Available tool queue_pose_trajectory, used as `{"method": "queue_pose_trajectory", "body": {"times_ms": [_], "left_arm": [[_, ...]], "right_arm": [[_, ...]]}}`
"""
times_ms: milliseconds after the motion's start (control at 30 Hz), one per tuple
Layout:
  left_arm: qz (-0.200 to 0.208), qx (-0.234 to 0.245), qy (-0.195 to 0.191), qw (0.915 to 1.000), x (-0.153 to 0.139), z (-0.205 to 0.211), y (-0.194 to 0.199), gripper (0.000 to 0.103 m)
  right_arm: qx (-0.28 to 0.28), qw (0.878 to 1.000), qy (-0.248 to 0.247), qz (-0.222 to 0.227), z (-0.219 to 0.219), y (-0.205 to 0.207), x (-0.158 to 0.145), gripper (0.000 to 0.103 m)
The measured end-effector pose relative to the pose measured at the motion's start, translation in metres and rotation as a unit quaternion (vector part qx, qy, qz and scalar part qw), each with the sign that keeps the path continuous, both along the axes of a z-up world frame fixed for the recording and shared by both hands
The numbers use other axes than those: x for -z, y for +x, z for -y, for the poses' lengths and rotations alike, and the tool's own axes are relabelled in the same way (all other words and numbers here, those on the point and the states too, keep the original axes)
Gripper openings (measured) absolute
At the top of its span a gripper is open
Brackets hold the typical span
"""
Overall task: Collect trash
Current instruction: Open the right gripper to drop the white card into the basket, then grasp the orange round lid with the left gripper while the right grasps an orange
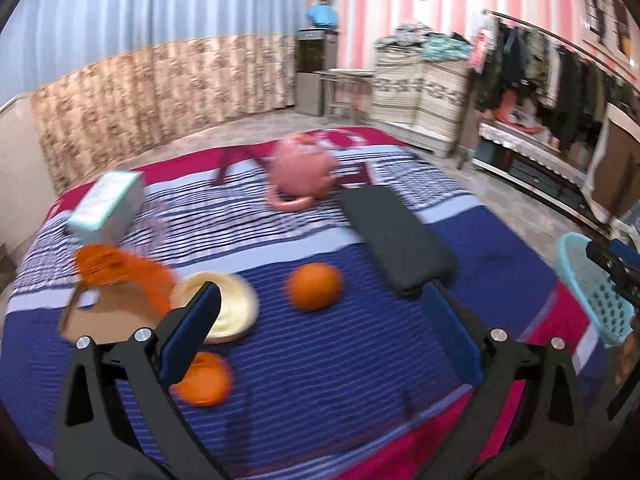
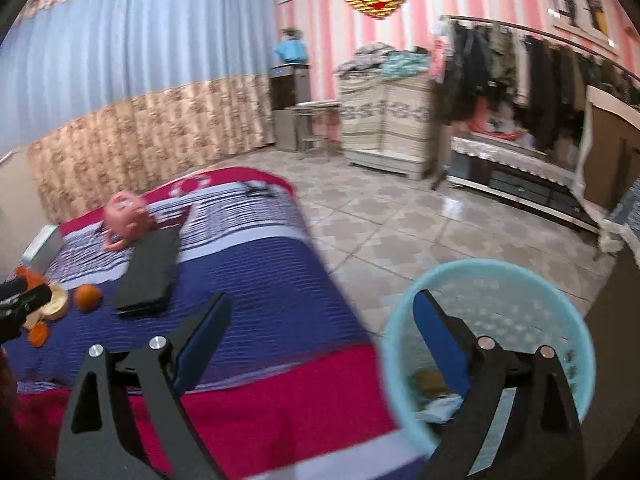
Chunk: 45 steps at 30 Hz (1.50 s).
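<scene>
My left gripper (image 1: 320, 316) is open and empty above the bed's blue striped blanket (image 1: 360, 360). In front of it lie an orange (image 1: 316, 286), a second orange (image 1: 204, 380) by the left finger, a pale round lid (image 1: 224, 304), and orange peel (image 1: 120, 272) on brown paper (image 1: 108, 316). My right gripper (image 2: 320, 340) is open and empty, over the bed's edge beside a light blue plastic basket (image 2: 492, 292) that holds some scraps (image 2: 436, 400). The basket also shows at the right in the left wrist view (image 1: 592, 280).
On the bed lie a black flat case (image 1: 396, 236), a pink kettle-like pot (image 1: 304, 172) and a white-teal box (image 1: 108, 208). Tiled floor (image 2: 400, 220) lies right of the bed. A clothes rack (image 2: 520, 64) and cabinets stand along the far wall.
</scene>
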State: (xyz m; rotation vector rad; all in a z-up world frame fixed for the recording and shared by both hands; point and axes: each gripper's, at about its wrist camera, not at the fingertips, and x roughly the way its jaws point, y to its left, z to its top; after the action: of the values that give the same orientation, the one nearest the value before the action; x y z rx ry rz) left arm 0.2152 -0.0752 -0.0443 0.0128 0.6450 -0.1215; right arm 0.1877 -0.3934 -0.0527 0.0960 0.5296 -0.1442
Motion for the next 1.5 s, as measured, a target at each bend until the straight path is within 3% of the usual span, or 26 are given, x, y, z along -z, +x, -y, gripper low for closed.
{"method": "queue_pose_trajectory", "body": {"times_ms": [167, 333, 467, 667, 800, 900, 967, 1033, 1200, 1500], "left_arm": [[-0.03, -0.039, 0.012, 0.9987, 0.017, -0.048, -0.004, 0.097], [-0.081, -0.066, -0.013, 0.9945, 0.047, -0.08, -0.009, 0.096], [-0.107, -0.069, -0.021, 0.9916, 0.06, -0.082, -0.006, 0.084], [-0.104, -0.058, 0.014, 0.9928, 0.062, -0.067, -0.002, 0.074], [-0.101, -0.05, 0.005, 0.9936, 0.061, -0.066, -0.005, 0.062], [-0.1, -0.049, 0.005, 0.9937, 0.061, -0.066, -0.005, 0.059], [-0.098, -0.048, 0.0, 0.994, 0.06, -0.067, -0.005, 0.052], [-0.098, -0.05, -0.013, 0.9938, 0.06, -0.071, -0.005, 0.039], [-0.099, -0.045, -0.04, 0.9933, 0.056, -0.079, -0.011, 0.039], [-0.076, -0.042, -0.027, 0.9959, 0.041, -0.09, -0.034, 0.039]], "right_arm": [[-0.044, 0.999, -0.029, -0.002, -0.048, 0.006, 0.005, 0.09], [-0.069, 0.997, -0.032, -0.019, -0.073, 0.013, 0.013, 0.09], [-0.082, 0.995, -0.039, -0.029, -0.085, 0.016, 0.018, 0.09], [-0.103, 0.993, -0.038, -0.042, -0.101, 0.019, 0.022, 0.09], [-0.132, 0.99, -0.035, -0.048, -0.118, 0.022, 0.025, 0.09], [-0.158, 0.985, -0.039, -0.05, -0.135, 0.023, 0.027, 0.09], [-0.174, 0.982, -0.044, -0.054, -0.146, 0.024, 0.028, 0.09], [-0.194, 0.978, -0.052, -0.06, -0.158, 0.028, 0.03, 0.09], [-0.224, 0.969, -0.069, -0.074, -0.179, 0.036, 0.033, 0.09], [-0.258, 0.96, -0.057, -0.096, -0.21, 0.066, 0.028, 0.09]]}}
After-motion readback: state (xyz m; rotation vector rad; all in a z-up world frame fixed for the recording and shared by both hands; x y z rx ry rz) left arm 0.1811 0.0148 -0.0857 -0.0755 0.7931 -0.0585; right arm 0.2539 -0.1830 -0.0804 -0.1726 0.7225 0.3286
